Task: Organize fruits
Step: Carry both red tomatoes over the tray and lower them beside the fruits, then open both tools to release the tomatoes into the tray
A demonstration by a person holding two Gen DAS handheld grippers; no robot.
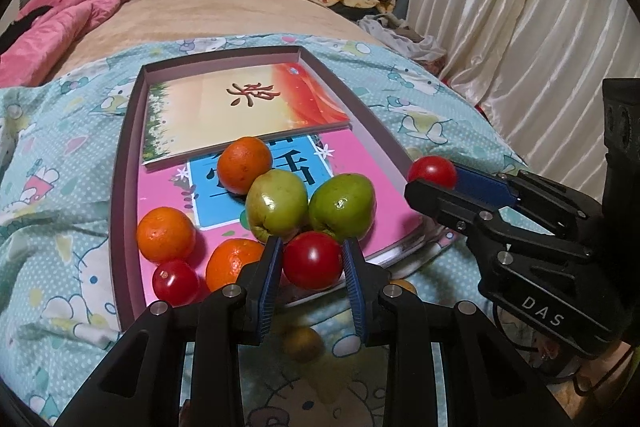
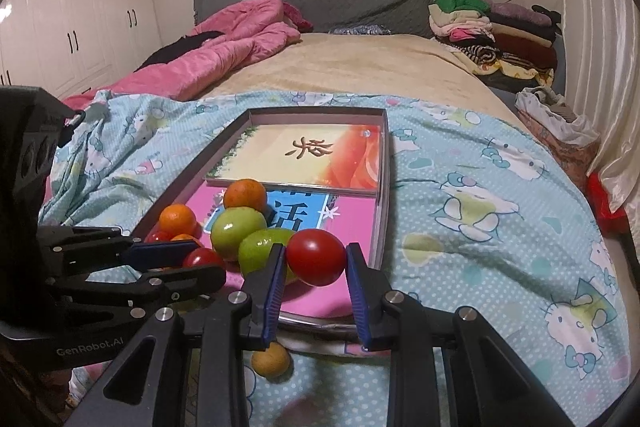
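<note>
Holding one cherry tomato apiece, left gripper (image 1: pixel 312 261) and right gripper (image 2: pixel 316 263) have their fingers pinched nearly closed above the tray (image 1: pixel 120 195) on the bed. Best lower each beside the red tomato (image 1: pixel 175 282) before releasing, so neither rolls.

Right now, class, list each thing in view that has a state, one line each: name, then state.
Left gripper: fingers shut on a red tomato.
Right gripper: fingers shut on a second red tomato.
Shallow box: open, no lid, books lying flat inside.
Two green fruits: resting in the box, side by side.
Three oranges: resting in the box.
Third tomato: loose in the box.
Small yellowish fruit: outside the box, on the bedspread.
</note>
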